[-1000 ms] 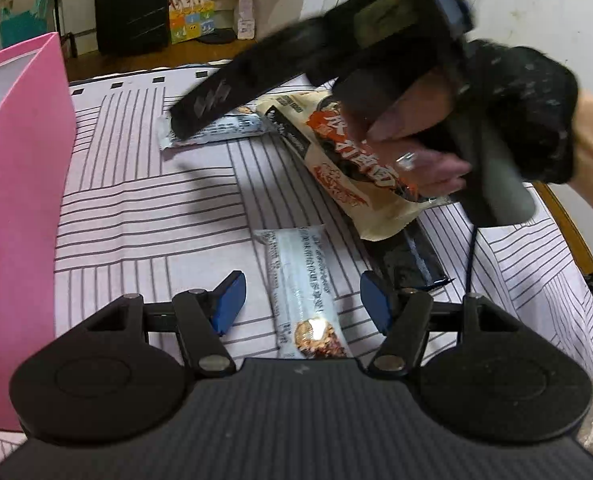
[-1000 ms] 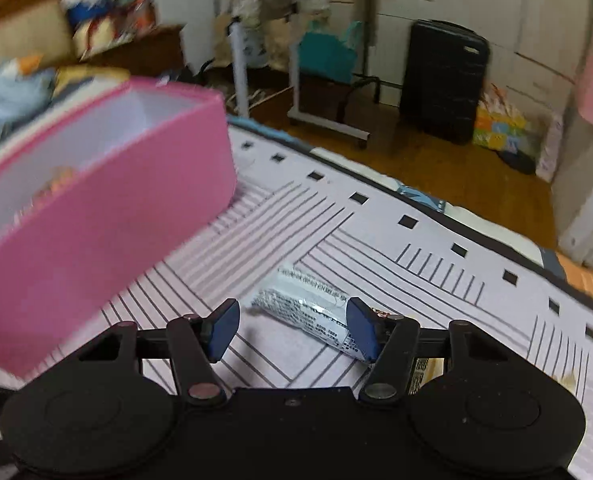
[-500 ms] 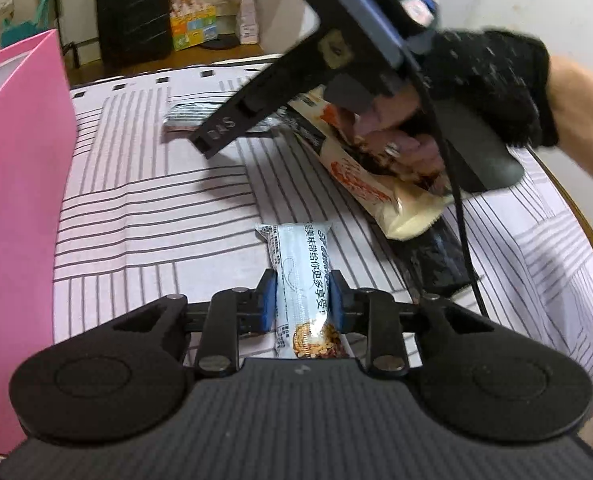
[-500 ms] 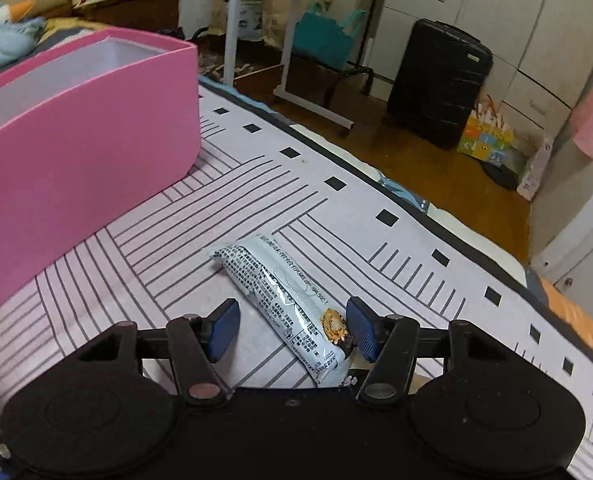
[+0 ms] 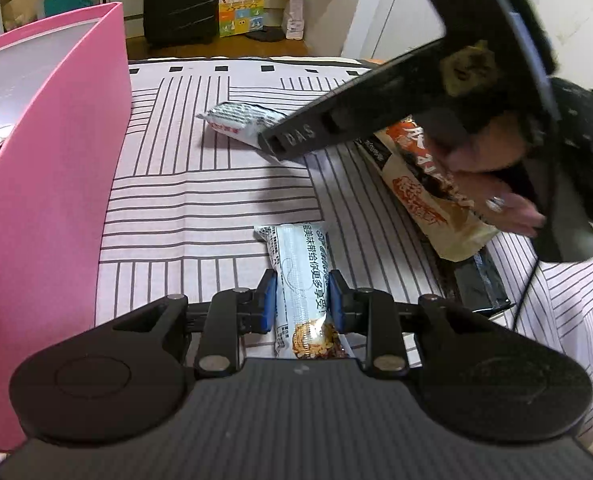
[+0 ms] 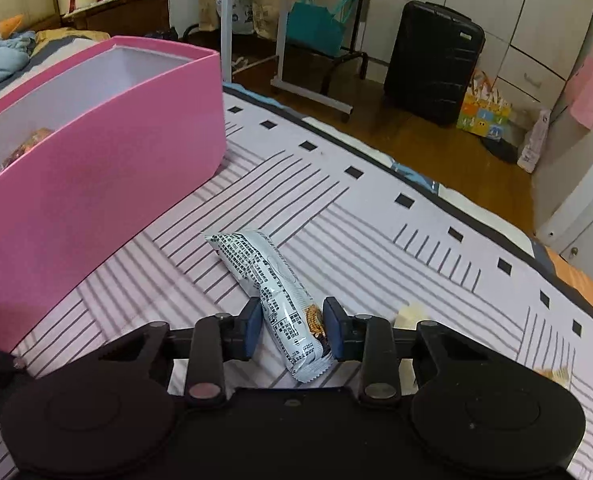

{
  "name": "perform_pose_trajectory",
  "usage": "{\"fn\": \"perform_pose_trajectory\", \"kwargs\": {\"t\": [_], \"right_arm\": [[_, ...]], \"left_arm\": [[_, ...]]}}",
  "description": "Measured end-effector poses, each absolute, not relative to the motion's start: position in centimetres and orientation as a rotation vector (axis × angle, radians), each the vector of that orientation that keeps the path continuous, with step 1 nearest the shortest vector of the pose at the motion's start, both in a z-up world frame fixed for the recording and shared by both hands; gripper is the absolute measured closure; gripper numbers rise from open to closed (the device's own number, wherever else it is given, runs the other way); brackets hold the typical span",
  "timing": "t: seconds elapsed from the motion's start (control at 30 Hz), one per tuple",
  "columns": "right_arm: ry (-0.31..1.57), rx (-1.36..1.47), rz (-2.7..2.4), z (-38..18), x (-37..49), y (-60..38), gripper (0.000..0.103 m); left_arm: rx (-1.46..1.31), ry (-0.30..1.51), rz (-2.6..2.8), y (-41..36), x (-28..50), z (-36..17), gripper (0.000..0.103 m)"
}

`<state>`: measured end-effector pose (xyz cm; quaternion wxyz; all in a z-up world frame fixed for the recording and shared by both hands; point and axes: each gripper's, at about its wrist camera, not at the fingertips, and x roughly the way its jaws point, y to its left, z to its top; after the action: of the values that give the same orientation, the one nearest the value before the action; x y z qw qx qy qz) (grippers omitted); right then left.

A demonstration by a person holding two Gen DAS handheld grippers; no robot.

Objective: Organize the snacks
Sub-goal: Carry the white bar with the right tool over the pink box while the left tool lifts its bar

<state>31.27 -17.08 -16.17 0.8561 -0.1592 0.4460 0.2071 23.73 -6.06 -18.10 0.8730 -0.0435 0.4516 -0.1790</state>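
Two bars on the striped cloth (image 6: 376, 240) beside the pink box (image 6: 96, 184): left gripper (image 5: 302, 302) pinches one snack bar (image 5: 304, 280), right gripper (image 6: 292, 326) closing around another bar (image 6: 272, 280) (skewed between pads), so its slick wrapper may twist out on lifting.

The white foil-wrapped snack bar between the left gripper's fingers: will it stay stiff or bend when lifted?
The white foil-wrapped snack bar looks flat and straight, so probably fairly stiff. Its glossy wrapper may be slippery. The left gripper holds it near one end, so the far end might droop.
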Motion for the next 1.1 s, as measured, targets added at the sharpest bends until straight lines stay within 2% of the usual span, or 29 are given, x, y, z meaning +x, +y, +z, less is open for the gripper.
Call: {"fn": "perform_pose_trajectory", "kwargs": {"t": [0.67,1.1], "right_arm": [[1.013,-0.177,0.252,-12.6,23.7,-19.3,0.067],[1.019,-0.088,0.169,-10.7,15.8,-19.3,0.067]], "left_arm": [[-0.031,0.960,-0.337,-4.9,20.6,-15.5,0.078],[-0.038,0.953,-0.371,-3.8,14.6,-12.3,0.078]]}}
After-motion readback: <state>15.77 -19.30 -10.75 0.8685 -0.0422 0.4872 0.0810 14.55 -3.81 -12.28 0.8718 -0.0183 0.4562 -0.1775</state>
